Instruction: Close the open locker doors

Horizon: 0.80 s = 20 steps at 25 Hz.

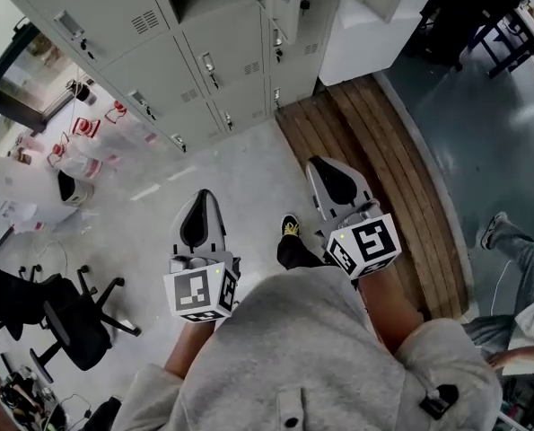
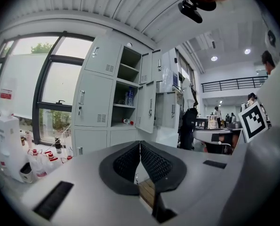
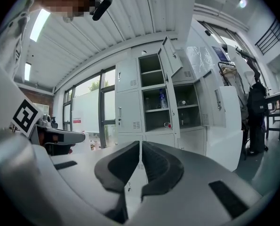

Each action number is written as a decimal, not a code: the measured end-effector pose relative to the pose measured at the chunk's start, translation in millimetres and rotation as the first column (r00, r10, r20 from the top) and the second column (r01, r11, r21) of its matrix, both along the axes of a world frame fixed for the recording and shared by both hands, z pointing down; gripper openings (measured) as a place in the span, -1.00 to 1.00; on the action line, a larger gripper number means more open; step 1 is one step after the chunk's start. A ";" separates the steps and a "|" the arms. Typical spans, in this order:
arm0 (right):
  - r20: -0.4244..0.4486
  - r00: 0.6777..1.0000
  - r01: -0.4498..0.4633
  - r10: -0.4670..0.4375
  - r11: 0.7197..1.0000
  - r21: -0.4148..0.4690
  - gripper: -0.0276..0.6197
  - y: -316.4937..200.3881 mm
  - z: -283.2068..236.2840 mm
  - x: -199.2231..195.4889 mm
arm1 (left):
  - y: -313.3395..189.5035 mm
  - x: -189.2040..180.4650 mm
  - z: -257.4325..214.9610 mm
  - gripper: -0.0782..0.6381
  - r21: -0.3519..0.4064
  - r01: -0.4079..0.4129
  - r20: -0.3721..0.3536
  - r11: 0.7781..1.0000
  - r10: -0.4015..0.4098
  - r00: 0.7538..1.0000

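A bank of grey lockers stands ahead, some way off from both grippers. Several doors hang open: one swings out from a middle compartment, where a bottle and a red-capped item sit on shelves. In the right gripper view the open compartments show the same bottle, with an upper door swung out. My left gripper and right gripper point towards the lockers. Both are shut with nothing between the pads.
A wooden platform runs under the right lockers beside a white cabinet. Bottles and containers litter the floor by the window at left. A black office chair stands at lower left. Someone sits at far right.
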State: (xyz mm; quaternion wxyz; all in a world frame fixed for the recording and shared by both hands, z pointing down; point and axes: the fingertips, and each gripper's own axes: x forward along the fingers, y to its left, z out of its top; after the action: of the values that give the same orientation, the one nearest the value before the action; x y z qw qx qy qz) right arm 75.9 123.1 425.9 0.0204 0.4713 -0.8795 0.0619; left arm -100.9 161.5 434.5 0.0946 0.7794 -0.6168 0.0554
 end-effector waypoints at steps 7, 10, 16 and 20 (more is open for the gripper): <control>0.002 1.000 0.012 -0.012 1.000 0.002 -0.80 -60.3 -4.3 16.0 | -57.0 15.8 -2.5 -0.75 -0.013 0.010 0.005 1.000 -0.010 1.000; 0.008 1.000 0.021 -0.021 1.000 0.002 -0.80 -88.2 -6.5 24.3 | -82.6 23.1 -5.0 -0.75 -0.017 0.018 0.011 1.000 -0.018 1.000; -0.020 0.999 0.039 -0.038 0.999 0.030 -0.80 -137.2 -9.0 44.1 | -127.3 39.2 -8.5 -0.75 -0.005 0.035 0.026 0.999 -0.035 0.999; -0.045 0.998 0.038 -0.036 0.998 0.056 -0.80 -164.9 -12.0 60.1 | -147.0 47.0 -9.6 -0.75 0.002 0.050 0.034 0.999 -0.050 0.998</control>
State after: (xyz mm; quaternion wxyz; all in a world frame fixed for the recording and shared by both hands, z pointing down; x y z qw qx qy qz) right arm 136.0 -41.7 413.9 0.0274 0.4566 -0.8888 0.0262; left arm -53.9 14.4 424.9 0.0848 0.7626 -0.6378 0.0659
